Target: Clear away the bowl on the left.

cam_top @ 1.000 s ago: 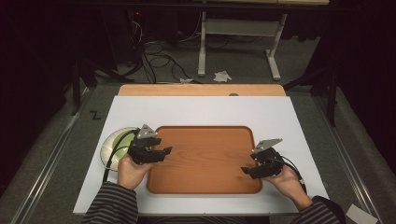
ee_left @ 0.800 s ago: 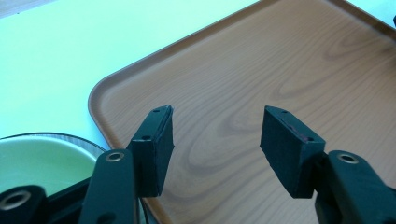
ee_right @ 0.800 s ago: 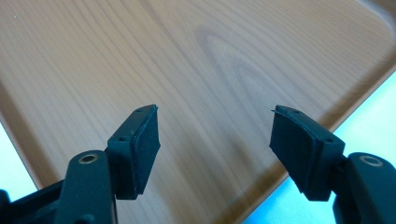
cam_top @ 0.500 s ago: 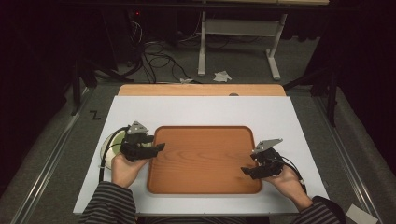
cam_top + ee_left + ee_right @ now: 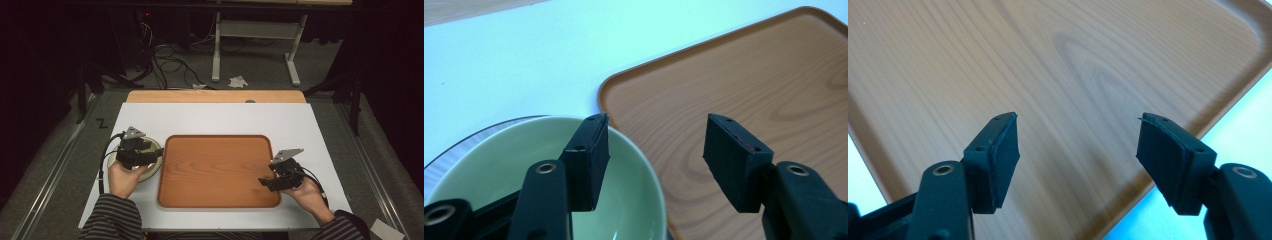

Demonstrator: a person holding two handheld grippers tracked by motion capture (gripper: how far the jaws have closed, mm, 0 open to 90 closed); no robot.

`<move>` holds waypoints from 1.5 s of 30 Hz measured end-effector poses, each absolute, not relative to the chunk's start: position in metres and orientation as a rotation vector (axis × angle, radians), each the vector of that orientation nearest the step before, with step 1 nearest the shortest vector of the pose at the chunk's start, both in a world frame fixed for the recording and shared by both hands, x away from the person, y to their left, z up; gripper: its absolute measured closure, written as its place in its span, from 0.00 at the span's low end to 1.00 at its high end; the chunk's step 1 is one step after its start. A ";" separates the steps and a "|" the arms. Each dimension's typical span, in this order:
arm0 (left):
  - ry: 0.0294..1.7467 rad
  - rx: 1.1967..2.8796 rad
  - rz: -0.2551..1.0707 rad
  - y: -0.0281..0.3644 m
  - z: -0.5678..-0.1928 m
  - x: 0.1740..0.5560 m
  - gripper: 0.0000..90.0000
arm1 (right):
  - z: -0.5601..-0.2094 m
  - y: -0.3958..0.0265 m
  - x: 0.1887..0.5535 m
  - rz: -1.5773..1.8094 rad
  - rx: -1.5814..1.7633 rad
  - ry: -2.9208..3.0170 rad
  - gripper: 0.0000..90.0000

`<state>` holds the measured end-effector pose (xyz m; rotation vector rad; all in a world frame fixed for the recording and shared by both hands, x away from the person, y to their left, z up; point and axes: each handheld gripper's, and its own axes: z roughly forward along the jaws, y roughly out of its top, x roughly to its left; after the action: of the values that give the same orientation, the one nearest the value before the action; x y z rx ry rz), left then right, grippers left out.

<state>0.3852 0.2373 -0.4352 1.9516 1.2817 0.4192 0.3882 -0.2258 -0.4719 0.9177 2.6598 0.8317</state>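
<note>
A brown wooden tray (image 5: 220, 170) lies in the middle of the white table top. Just off its left edge a pale green bowl (image 5: 150, 167) rests on a plate. My left gripper (image 5: 152, 152) hovers over that bowl, open, its jaws straddling the bowl's rim (image 5: 649, 170) with the tray (image 5: 744, 75) beyond. My right gripper (image 5: 265, 182) is open above the tray's right front part, with only bare wood grain (image 5: 1078, 80) between its jaws.
The white table top (image 5: 220, 117) has free room behind the tray, and a wooden strip (image 5: 215, 96) runs along its far edge. Beyond the table are cables, a metal table frame (image 5: 252, 45) and crumpled paper (image 5: 238, 81) on the floor.
My left gripper has drawn back to the left, from the tray's left edge to over the bowl. The right gripper has stayed in place.
</note>
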 end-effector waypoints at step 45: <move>1.591 1.829 0.492 0.309 -0.447 0.390 0.45 | -0.474 -0.223 0.388 0.806 0.906 2.692 0.39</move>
<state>0.3899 0.3091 -0.4466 1.8290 1.5912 0.4916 0.3880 -0.2234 -0.4742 0.9058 2.6917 0.8059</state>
